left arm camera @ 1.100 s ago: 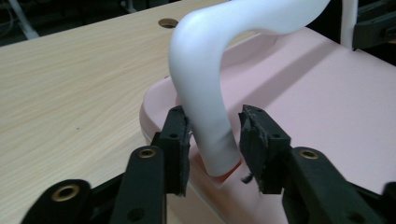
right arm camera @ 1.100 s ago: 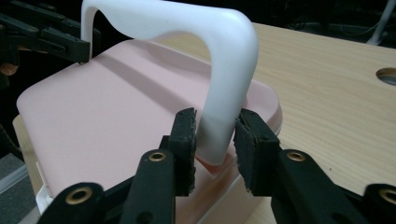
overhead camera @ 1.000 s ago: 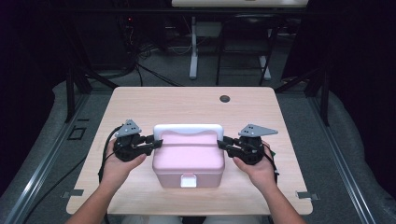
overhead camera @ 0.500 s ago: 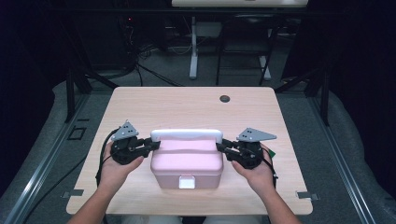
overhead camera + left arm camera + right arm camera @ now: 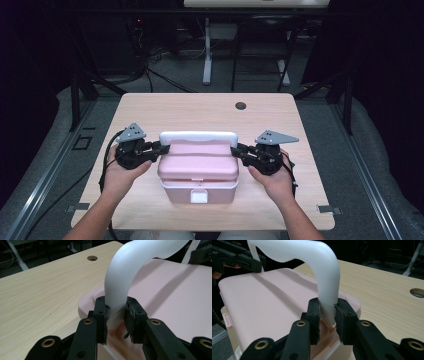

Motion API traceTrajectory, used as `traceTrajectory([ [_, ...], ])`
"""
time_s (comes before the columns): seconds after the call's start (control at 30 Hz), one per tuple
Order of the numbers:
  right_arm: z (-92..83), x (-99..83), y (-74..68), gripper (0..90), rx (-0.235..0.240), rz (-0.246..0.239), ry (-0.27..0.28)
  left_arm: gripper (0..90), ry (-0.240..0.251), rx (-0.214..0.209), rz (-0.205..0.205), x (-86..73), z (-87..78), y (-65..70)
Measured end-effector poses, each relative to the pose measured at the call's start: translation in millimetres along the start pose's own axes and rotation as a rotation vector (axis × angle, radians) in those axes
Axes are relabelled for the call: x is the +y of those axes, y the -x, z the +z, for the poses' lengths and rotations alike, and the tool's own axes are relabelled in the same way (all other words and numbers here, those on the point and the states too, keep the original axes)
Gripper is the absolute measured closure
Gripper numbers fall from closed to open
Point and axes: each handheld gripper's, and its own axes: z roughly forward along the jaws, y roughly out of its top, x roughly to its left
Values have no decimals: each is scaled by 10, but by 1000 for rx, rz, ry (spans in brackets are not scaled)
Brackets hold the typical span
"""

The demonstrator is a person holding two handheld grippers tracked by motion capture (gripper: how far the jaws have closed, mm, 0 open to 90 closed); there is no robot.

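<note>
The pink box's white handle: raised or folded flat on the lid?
Raised. The white handle arches clear above the pink lid, each end pinched by tongs: left, right.

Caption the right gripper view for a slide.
Right hand-held gripper clamps one end of the white curved plastic handle above the pink plastic box lid on the light wooden table.

black two-jaw left gripper (image 5: 159,148), right gripper (image 5: 239,150), grey three-cornered plates, brass-ringed screws, black cables
</note>
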Motion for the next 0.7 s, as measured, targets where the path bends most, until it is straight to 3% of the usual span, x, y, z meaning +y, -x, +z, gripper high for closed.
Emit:
traceTrajectory([
  [0.2,-2,13,10,744,6,20,4,610,24,-1,10,2,-54,12],
  [0.3,-7,18,13,744,5,19,6,611,37,5,19,-9,-156,22],
  [0.5,-9,61,33,745,14,34,3,639,36,7,23,-125,-374,20],
  [0.7,-3,96,52,745,17,47,0,731,-2,-13,15,-346,-404,17],
])
